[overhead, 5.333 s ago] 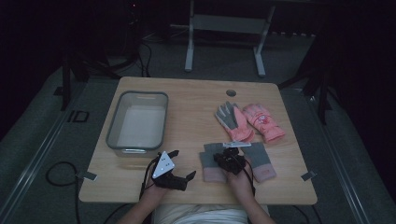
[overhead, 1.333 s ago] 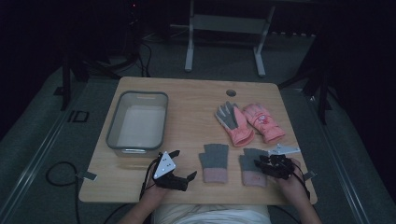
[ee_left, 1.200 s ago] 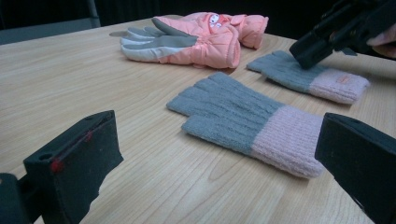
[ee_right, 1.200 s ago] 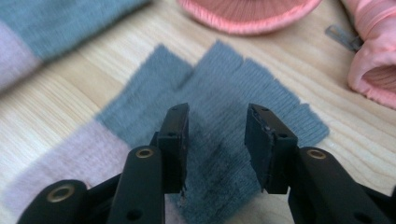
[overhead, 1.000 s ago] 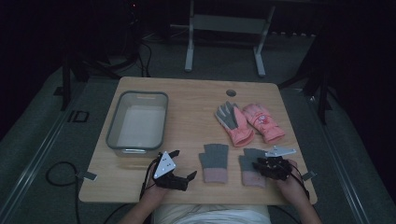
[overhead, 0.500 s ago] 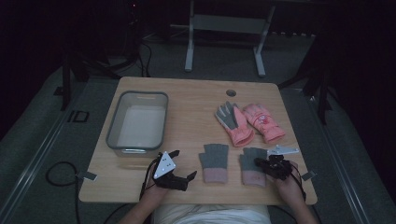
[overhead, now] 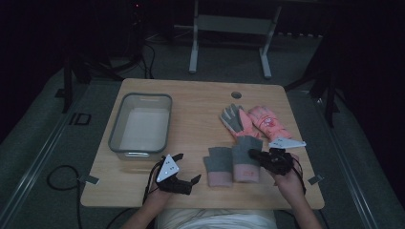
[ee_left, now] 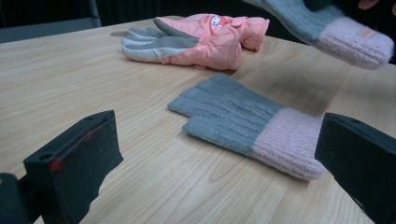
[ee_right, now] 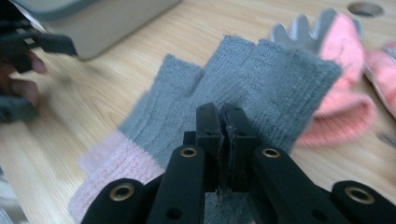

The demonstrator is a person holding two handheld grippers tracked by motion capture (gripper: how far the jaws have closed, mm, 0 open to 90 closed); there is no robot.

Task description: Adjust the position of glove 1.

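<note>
Pinching grey knit glove (ee_right: 261,74) with pink cuff, right gripper (overhead: 258,155) has jaws clamped tight on it, glove raised off table (overhead: 200,109) beside matching glove (overhead: 218,164). Left gripper (overhead: 188,171) rests near front edge, jaws spread wide, empty. Left gripper view shows held glove hanging clear above tabletop; high view shows tray (overhead: 140,127) and padded pink gloves (overhead: 250,121).

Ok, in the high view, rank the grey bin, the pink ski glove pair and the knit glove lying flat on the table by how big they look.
1. Grey bin, clearly largest.
2. Pink ski glove pair, taken together.
3. Flat knit glove, smallest.

The bin and ski gloves lie farther from the camera than the knit glove, so nearness does not explain the order.
</note>
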